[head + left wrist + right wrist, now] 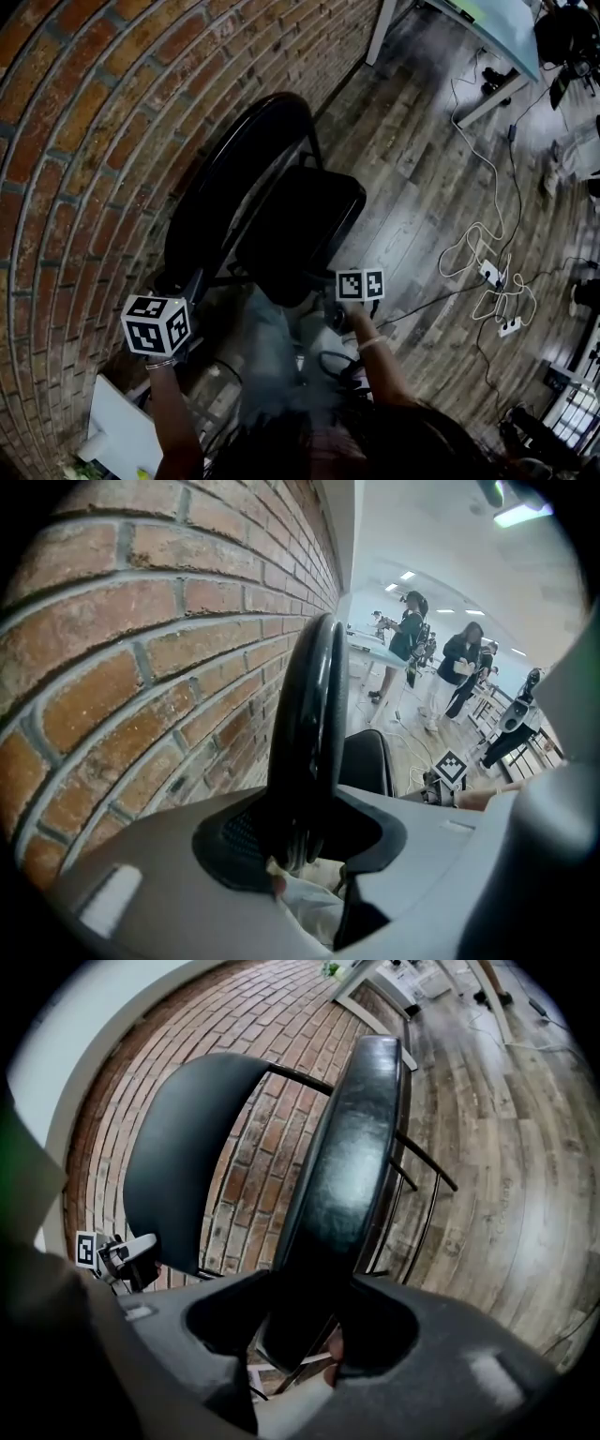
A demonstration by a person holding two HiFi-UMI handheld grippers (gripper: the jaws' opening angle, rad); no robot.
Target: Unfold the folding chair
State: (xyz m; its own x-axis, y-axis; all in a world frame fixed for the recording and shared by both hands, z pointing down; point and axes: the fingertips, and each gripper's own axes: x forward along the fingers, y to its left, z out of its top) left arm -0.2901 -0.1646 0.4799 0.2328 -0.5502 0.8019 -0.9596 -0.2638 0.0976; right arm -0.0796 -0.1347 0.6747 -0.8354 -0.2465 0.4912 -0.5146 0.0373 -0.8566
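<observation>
A black folding chair stands close to the brick wall (84, 141). Its curved backrest (239, 173) is toward the wall and its padded seat (305, 225) tilts up on the room side. My left gripper (194, 281) is shut on the backrest's edge (314, 714), which runs up between the jaws in the left gripper view (309, 844). My right gripper (328, 292) is shut on the seat's front edge (352, 1147), which fills the gap between its jaws (305, 1327). The backrest (183, 1147) and thin frame rods (427, 1171) show behind the seat.
A white table (487, 37) stands at the far right on the wood floor (412, 169). White cables and power strips (492, 277) lie to the right. A white board (117, 436) leans at the lower left. Two people (408, 639) stand far off.
</observation>
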